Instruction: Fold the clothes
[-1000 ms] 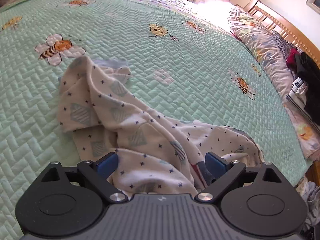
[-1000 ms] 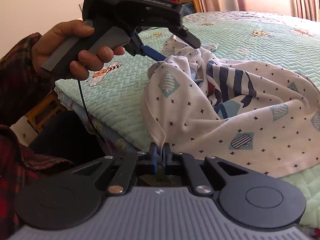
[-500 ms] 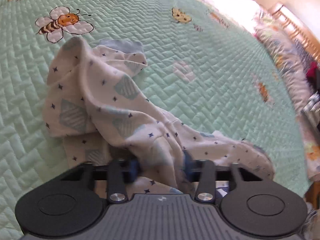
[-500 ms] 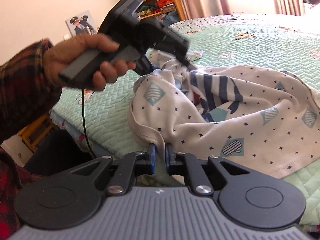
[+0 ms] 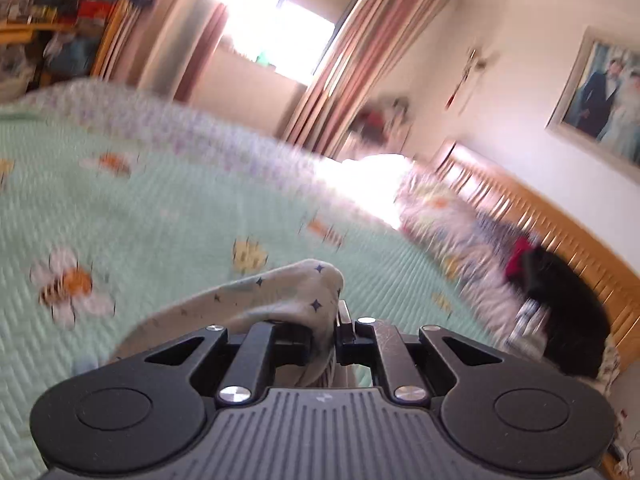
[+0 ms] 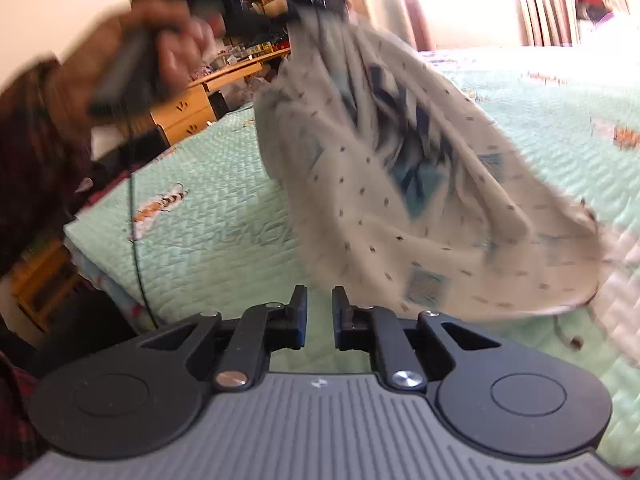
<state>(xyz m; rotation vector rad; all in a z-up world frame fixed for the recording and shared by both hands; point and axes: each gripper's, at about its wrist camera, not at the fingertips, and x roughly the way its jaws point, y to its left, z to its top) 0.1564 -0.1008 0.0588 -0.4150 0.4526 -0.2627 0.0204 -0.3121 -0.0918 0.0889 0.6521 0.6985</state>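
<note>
The left gripper [image 5: 335, 322] is clamped on a bunched fold of the star-dotted garment [image 5: 280, 296], its jaws having just closed. Beyond lies the green quilted bedspread [image 5: 160, 208]; pillows [image 5: 452, 216] line the wooden headboard [image 5: 568, 232].

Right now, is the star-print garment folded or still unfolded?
Unfolded. The garment hangs bunched from the left gripper, which is shut on it, its lower edge trailing on the bedspread; no neat fold shows.

Daylight enters through the window [image 5: 296, 20] at 12 o'clock and overexposes it. Glare whitens the bed's far end. Both views show strong motion blur; only the gripper bodies stay sharp. Fisheye distortion curves the edges.
</note>
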